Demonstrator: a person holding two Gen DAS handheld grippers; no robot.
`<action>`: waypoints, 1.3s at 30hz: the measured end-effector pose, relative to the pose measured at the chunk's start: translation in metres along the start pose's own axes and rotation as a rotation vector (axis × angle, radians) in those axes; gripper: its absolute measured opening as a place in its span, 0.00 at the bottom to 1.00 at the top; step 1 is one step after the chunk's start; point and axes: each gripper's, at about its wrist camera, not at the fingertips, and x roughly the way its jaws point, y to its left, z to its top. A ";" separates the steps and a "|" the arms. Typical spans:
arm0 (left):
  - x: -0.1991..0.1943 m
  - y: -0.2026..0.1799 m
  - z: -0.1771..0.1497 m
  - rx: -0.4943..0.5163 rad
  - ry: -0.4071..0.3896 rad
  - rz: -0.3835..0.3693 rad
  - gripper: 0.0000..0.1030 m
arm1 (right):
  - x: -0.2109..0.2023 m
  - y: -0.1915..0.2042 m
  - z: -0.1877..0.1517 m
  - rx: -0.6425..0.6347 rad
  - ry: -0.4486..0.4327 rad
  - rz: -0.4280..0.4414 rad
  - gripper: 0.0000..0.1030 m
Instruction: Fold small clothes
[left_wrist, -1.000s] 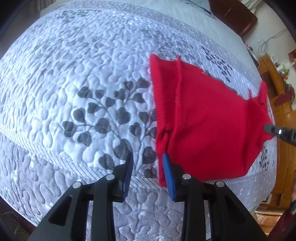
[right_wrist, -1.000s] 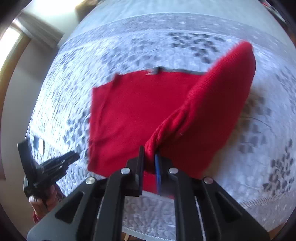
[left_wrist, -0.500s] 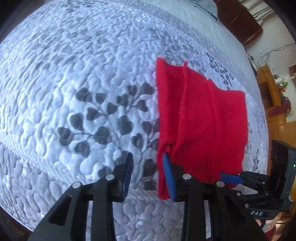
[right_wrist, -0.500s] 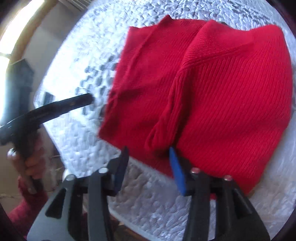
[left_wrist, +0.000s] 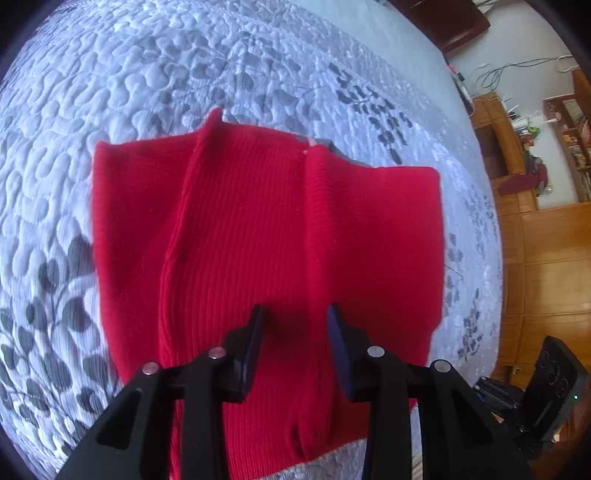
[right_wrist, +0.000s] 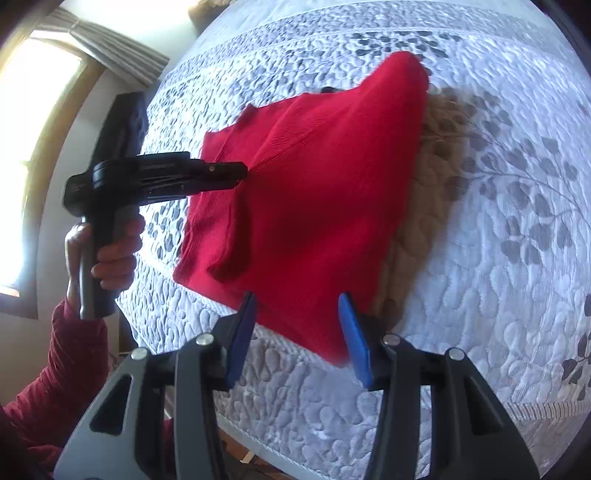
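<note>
A red knit garment (left_wrist: 266, 229) lies folded on the quilted bedspread (left_wrist: 184, 74), with both sides turned in over the middle. My left gripper (left_wrist: 293, 326) is open and hovers over the garment's near middle, holding nothing. In the right wrist view the same garment (right_wrist: 314, 192) lies near the bed's edge. My right gripper (right_wrist: 297, 317) is open and empty at the garment's near edge. The left gripper (right_wrist: 236, 171) shows there from the side, its tip over the garment's left part.
The bedspread (right_wrist: 498, 258) is white with grey leaf prints. The bed's edge runs just below the garment. Wooden shelves and cabinets (left_wrist: 546, 221) stand past the bed on the right. A window (right_wrist: 33, 147) is at the left.
My right gripper let go of the red fold, opened and drew back to the near edge. My left gripper moved right, from beside the garment to over its middle.
</note>
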 end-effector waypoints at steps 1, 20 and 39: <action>0.003 -0.001 0.002 0.002 0.002 -0.003 0.35 | 0.000 -0.002 -0.001 0.001 -0.004 0.008 0.45; 0.038 -0.028 0.036 0.050 0.006 -0.078 0.46 | 0.005 -0.039 0.014 0.045 -0.021 0.012 0.44; 0.016 -0.025 0.017 -0.002 -0.113 -0.206 0.12 | 0.007 -0.064 0.009 0.094 -0.010 -0.010 0.44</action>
